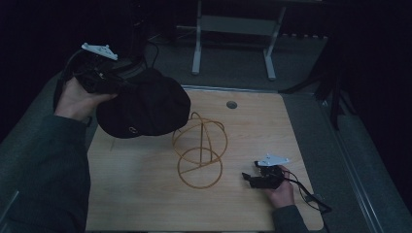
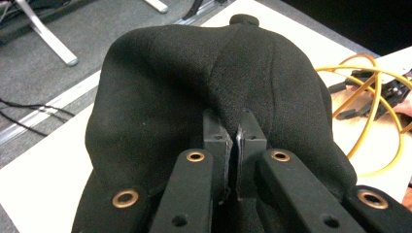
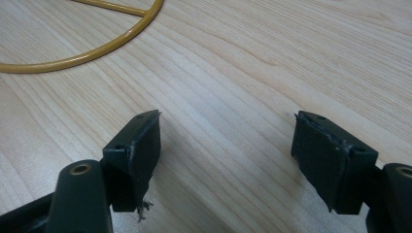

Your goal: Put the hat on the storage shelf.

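Hat point(image 1: 145, 104): black, soft, light, held aloft beside wire stand point(image 1: 200, 150) | Left claw point(image 2: 236, 145): clenched on fabric fold; cloth likely sags, so rim is firmer purchase | Right claw point(image 3: 226, 145): released, low over surface point(image 1: 145, 194).
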Demonstrator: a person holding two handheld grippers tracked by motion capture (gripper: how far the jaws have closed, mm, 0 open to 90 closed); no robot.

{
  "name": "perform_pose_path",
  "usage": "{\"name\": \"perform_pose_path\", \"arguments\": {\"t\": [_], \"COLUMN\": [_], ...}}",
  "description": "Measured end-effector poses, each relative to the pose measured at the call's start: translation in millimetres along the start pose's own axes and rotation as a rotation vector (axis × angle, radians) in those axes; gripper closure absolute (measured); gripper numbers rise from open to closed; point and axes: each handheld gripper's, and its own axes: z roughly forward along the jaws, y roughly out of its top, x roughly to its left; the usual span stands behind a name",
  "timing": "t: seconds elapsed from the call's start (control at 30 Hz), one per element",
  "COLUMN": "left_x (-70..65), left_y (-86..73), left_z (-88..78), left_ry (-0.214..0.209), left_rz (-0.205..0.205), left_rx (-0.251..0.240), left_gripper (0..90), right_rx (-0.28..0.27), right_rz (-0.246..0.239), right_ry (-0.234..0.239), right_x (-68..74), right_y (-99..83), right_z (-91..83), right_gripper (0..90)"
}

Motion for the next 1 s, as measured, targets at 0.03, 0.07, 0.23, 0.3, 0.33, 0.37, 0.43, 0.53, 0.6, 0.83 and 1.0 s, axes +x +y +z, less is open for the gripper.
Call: {"name": "perform_pose_path", "arguments": {"t": [0.03, 0.07, 0.23, 0.3, 0.33, 0.37, 0.43, 0.53, 0.6, 0.83, 1.0], "left_x": [-0.3, -0.7, -2.8, -3.9, -4.4, -4.9, -5.7, -6.8, -7.0, -9.3, -11.1], "left_y": [0.6, 1.4, 4.4, 5.7, 6.5, 7.1, 8.4, 10.3, 11.7, 15.9, 18.8], "left_z": [0.0, -0.1, -1.6, -2.2, -2.6, -2.8, -3.4, -3.5, -3.5, -3.4, -3.4], "left_ry": [-0.001, -0.006, -0.01, -0.009, -0.005, -0.004, 0.001, 0.009, 0.015, 0.032, 0.037], "left_rz": [-0.001, -0.005, -0.013, -0.014, -0.014, -0.017, -0.021, -0.032, -0.038, -0.058, -0.059], "left_rx": [-0.002, -0.011, -0.038, -0.043, -0.043, -0.047, -0.053, -0.059, -0.057, -0.075, -0.081], "left_gripper": [86.1, 86.1, 86.2, 86.1, 86.1, 86.2, 86.1, 86.1, 86.2, 86.2, 86.2], "right_rx": [0.0, 0.0, 0.0, 0.0, 0.0, 0.0, 0.0, 0.0, 0.0, 0.0, 0.0], "right_rz": [-0.001, -0.001, -0.001, -0.001, -0.001, -0.002, -0.002, -0.001, -0.001, -0.002, -0.001], "right_ry": [0.0, 0.0, 0.0, 0.0, 0.0, 0.0, 0.0, 0.0, 0.0, 0.0, 0.0], "right_x": [-0.1, -0.1, 0.0, 0.0, 0.0, -0.1, 0.0, 0.0, 0.0, 0.0, 0.0], "right_y": [0.0, 0.0, 0.0, 0.0, 0.0, 0.0, 0.1, 0.1, 0.1, 0.1, 0.1], "right_z": [0.0, 0.0, 0.0, 0.0, 0.0, 0.1, 0.1, 0.1, 0.1, 0.1, 0.1], "right_gripper": [25.9, 25.9, 25.9, 25.9, 25.9, 25.9, 25.9, 25.9, 25.9, 25.9, 25.9]}}
